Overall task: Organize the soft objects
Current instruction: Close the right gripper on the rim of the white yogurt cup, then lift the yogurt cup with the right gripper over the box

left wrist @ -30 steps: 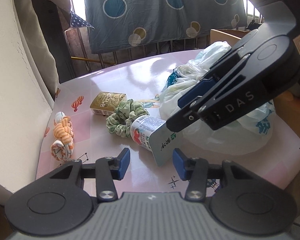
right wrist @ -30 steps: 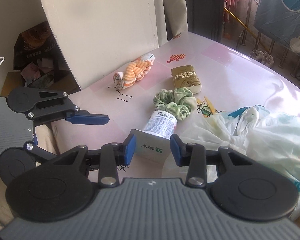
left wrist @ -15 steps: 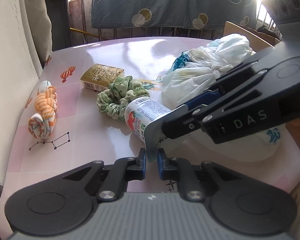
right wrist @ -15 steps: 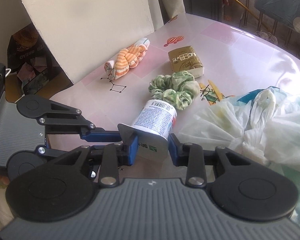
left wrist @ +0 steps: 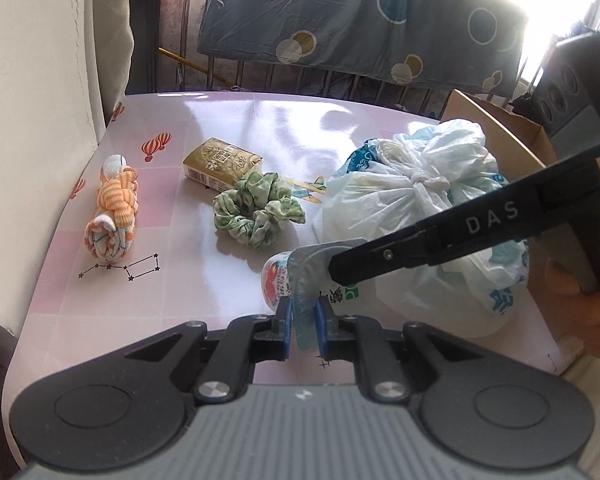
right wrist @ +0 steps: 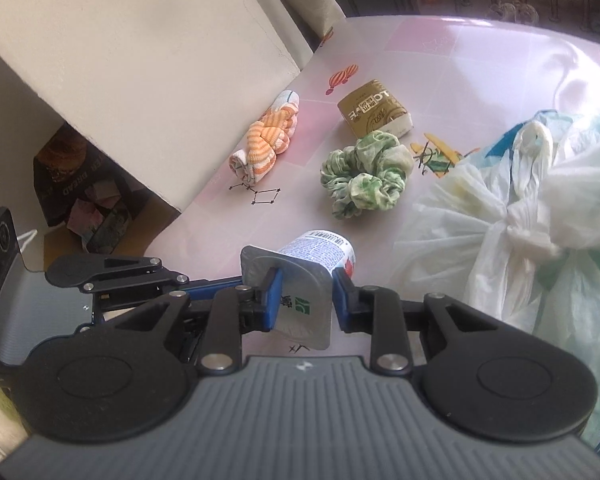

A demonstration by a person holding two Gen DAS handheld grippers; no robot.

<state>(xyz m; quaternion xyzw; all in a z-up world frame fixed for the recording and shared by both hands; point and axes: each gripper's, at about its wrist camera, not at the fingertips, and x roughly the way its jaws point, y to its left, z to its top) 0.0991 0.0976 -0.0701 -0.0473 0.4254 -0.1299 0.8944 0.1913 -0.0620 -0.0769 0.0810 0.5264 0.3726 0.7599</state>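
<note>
A small yogurt cup [right wrist: 320, 252] with a grey foil lid [right wrist: 300, 308] is held low over the pink table [right wrist: 480, 52]. My right gripper [right wrist: 306, 304] is shut on the cup, one pad on each side, and its jaws are still closing. My left gripper [left wrist: 303, 312] is shut on the lid's bent edge [left wrist: 306, 280]. Beyond lie a green scrunchie [left wrist: 258, 214], an orange striped rolled sock [left wrist: 114, 216] and a knotted white plastic bag [left wrist: 412, 196]. In the right wrist view the scrunchie [right wrist: 366, 174] and the sock [right wrist: 266, 144] lie past the cup.
A gold tissue pack [left wrist: 222, 164] lies behind the scrunchie. A white panel [left wrist: 40, 120] borders the table's left side. A cardboard box [left wrist: 496, 128] stands behind the bag. A hand [left wrist: 592, 312] holds the right gripper's handle at the right edge.
My left gripper closed from open onto the foil lid's edge. My right gripper tightened on the cup and rolled, so the lid now faces its camera. The cup left the scrunchie's side.
</note>
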